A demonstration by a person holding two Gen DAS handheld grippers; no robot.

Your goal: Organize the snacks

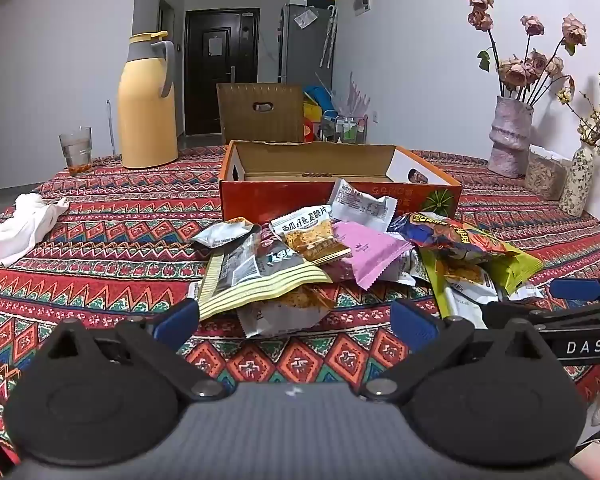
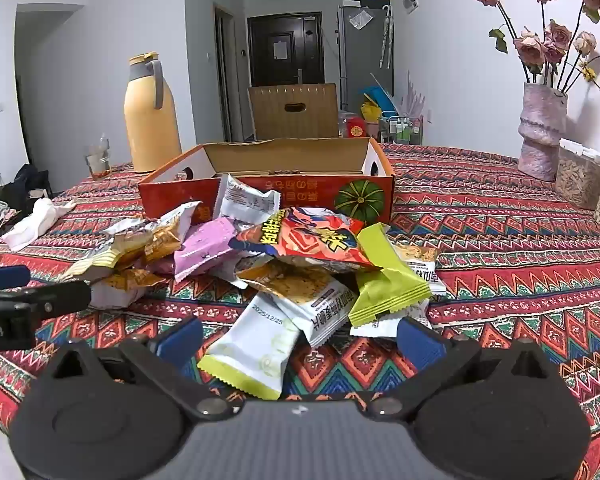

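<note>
A: Report the status of each hand-held gripper.

B: The left hand-held gripper [image 1: 296,320] is hovering low over the table [image 1: 100,240] with its blue-padded jaws standing wide apart. Nothing is sitting clamped between them. A crumpled clear packet [image 1: 280,312] is lying just ahead of the gap.

A: And the right unit?

B: The right hand-held gripper [image 2: 300,340] is likewise standing fully apart and gripping nothing. A white packet with a yellow-green edge [image 2: 256,354] is lying on the cloth between its two fingers, and the pads are not pressing on it. Both units are pointing downward toward the snack pile [image 2: 284,260].

A: Locate the snacks.

B: The snack pile is lying loose on the patterned tablecloth, directly in front of the orange cardboard box [image 2: 268,176]. A red-orange bag [image 2: 312,242] is resting on top, a pink packet [image 2: 206,246] is lying to its left, and a lime-green packet [image 2: 384,276] is leaning at its right. A white packet [image 2: 248,198] is leaning against the box's front wall.

A: State the box condition.

B: The box is sitting open-topped; its floor is not fully visible.

A: Other items?

B: A yellow thermos jug [image 1: 148,108] and a glass [image 1: 76,150] are standing at the far left, a white cloth [image 1: 24,226] is lying near the left edge, and a vase of dried roses [image 1: 510,136] is standing at the right.
</note>
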